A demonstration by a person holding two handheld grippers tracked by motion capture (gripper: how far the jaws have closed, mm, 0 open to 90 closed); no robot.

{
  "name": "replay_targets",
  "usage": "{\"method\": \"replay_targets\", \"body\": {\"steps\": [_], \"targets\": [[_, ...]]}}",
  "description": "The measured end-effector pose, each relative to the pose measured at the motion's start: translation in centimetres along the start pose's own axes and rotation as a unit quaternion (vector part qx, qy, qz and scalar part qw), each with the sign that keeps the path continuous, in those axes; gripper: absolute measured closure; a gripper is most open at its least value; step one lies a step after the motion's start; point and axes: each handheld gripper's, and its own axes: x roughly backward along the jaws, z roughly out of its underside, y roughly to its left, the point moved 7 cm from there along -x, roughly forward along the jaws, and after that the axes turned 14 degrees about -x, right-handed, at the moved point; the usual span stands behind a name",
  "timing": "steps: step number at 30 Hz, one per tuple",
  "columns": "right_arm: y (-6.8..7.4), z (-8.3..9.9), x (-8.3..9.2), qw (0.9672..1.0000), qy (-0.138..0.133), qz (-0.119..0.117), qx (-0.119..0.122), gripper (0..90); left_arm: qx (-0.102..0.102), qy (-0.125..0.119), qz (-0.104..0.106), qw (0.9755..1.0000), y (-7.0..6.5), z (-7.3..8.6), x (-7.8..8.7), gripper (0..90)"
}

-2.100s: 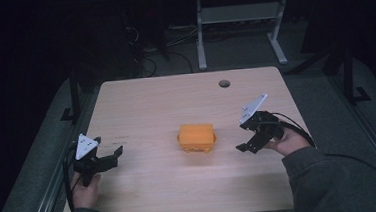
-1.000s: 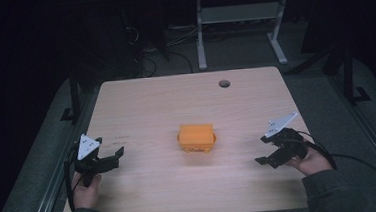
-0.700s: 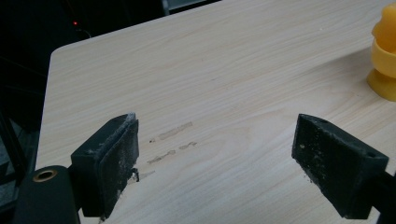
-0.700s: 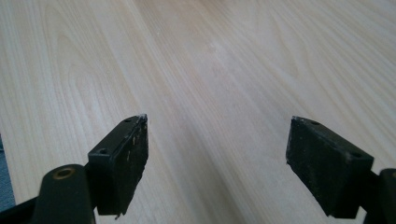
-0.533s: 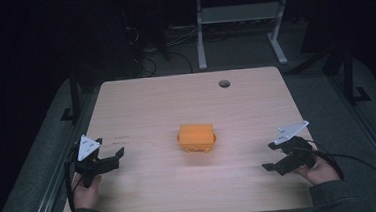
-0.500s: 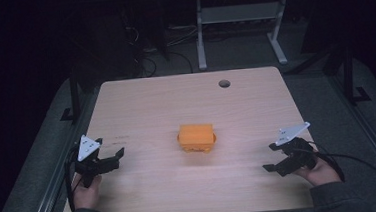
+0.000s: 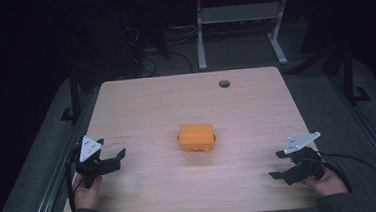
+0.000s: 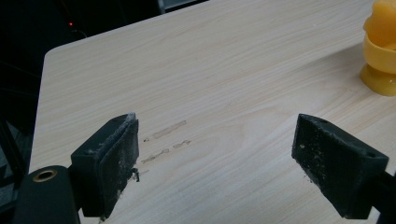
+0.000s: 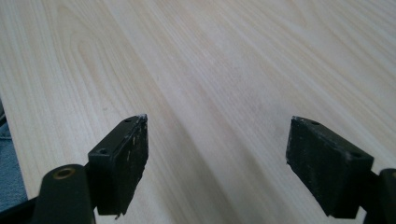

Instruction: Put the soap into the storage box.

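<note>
We've got both claws released and empty. Left gripper (image 7: 113,159) sits near the table's (image 7: 256,106) left edge with jaws spread wide; right gripper (image 7: 280,163) sits near the right front corner, jaws equally wide apart. The orange box (image 7: 196,137) sits mid-table, well apart from both, and its rounded edge shows at the top right of the left gripper view (image 8: 382,51).

Risks as we judge them:
- One-sided approach — a single jaw nudges the box and it slides or spins on the smooth wood instead of seating between the jaws.
- Right hand rests close to the table edge — its trailing cable (image 7: 360,164) could snag there.
</note>
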Motion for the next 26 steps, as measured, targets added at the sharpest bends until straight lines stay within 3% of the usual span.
{"method": "replay_targets", "body": {"steps": [26], "targets": [[0.6, 3.1, 1.1, 0.9979, -0.059, 0.014, -0.023, 20.9, -0.013, -0.006, 0.009, 0.9999, -0.8, -0.4, -0.2, 14.2]]}}
